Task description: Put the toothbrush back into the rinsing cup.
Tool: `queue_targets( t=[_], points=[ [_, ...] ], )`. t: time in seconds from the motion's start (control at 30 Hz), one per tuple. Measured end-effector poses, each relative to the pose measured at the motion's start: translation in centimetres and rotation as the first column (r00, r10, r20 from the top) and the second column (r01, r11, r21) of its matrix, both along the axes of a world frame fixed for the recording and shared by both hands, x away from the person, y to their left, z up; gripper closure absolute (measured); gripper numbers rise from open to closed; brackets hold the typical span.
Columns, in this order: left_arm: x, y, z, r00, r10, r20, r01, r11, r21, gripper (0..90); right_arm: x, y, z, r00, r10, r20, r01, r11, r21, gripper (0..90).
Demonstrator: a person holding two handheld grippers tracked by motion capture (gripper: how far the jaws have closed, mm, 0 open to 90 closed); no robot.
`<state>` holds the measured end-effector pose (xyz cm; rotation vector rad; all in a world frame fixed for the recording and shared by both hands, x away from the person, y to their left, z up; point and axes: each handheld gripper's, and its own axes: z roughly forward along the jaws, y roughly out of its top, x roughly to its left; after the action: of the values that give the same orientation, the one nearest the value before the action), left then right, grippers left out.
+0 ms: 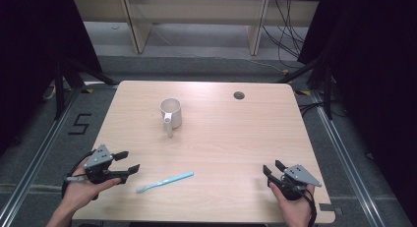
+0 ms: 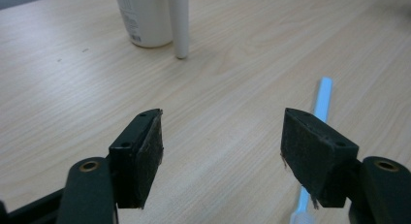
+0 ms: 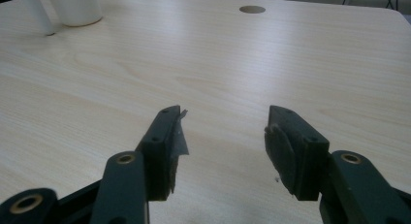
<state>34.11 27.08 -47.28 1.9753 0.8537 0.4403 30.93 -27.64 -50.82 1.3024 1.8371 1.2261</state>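
Black gripper (image 1: 129,168) jaws, brass-ringed holes, grey plates.

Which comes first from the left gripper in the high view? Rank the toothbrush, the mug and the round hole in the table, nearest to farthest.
From the left gripper:
1. Toothbrush, lying just to its right near the front edge.
2. Mug, upright at mid-table, farther back.
3. Round hole, near the back edge, off to the right.

A light-blue toothbrush (image 1: 164,182) lies flat on the wooden surface (image 1: 236,138), at about 7 o'clock from its middle. Its slim handle points toward 2 o'clock and its white head toward 8 o'clock. In the left gripper view the toothbrush (image 2: 317,112) runs away up the frame, its pale head end nearest the camera.
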Motion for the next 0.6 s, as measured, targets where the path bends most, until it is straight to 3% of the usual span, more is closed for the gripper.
queue_targets(
  t=[0.03,0.07,0.1,0.2,0.23,0.27,0.33,0.43,0.5,0.53,0.57,0.6],
  points=[
    [0.1,-0.3,0.0,0.9999,-0.009,-0.007,0.009,0.9999,0.005,30.8,0.1,-0.2,0.0,0.9999,0.011,0.005,-0.011,0.9998,-0.015,49.7],
    [0.3,-0.6,0.1,0.9998,-0.013,-0.011,0.014,0.9999,0.010,30.8,-0.2,0.1,0.2,0.9996,-0.009,-0.026,0.009,0.9999,0.007,50.0],
    [0.3,-0.6,0.1,0.9998,-0.013,-0.011,0.014,0.9999,0.010,30.8,-0.2,0.1,0.2,0.9996,-0.009,-0.026,0.009,0.9999,0.007,50.0],
    [0.8,-1.8,0.6,0.9975,-0.052,-0.049,0.054,0.9972,0.052,31.1,0.1,-0.4,0.4,0.9996,0.014,0.024,-0.012,0.9979,-0.063,52.2],
    [0.9,-2.1,0.7,0.9964,-0.064,-0.055,0.067,0.9961,0.057,31.1,0.1,-0.4,0.4,0.9996,0.015,0.023,-0.013,0.9977,-0.067,52.7],
    [1.0,-2.3,0.8,0.9953,-0.074,-0.061,0.078,0.9950,0.063,31.1,-0.1,-0.2,0.5,0.9999,0.004,-0.009,-0.004,0.9992,-0.040,53.1],
    [1.3,-2.9,1.2,0.9910,-0.108,-0.079,0.115,0.9892,0.091,30.5,0.0,-0.4,0.6,0.9999,0.013,0.006,-0.013,0.9972,-0.074,53.7],
    [1.5,-3.7,1.6,0.9865,-0.145,-0.077,0.154,0.9798,0.128,30.2,-0.1,-0.1,0.7,0.9997,0.008,-0.025,-0.009,0.9988,-0.047,55.0],
    [1.5,-4.0,1.7,0.9845,-0.158,-0.076,0.167,0.9756,0.142,30.2,0.0,-0.3,0.7,0.9998,0.017,-0.013,-0.018,0.9970,-0.075,55.0],
    [1.6,-4.5,2.1,0.9812,-0.179,-0.073,0.188,0.9690,0.160,30.2,0.1,-0.2,1.0,0.9994,0.029,-0.017,-0.031,0.9956,-0.089,54.2],
    [1.6,-4.7,2.3,0.9789,-0.190,-0.076,0.200,0.9648,0.170,30.4,0.0,0.2,1.0,0.9994,0.009,-0.032,-0.010,0.9983,-0.057,53.3],
    [1.6,-5.0,2.5,0.9767,-0.197,-0.085,0.210,0.9606,0.182,30.5,0.1,0.1,1.1,0.9998,0.016,-0.006,-0.017,0.9963,-0.085,52.1]
  ],
)
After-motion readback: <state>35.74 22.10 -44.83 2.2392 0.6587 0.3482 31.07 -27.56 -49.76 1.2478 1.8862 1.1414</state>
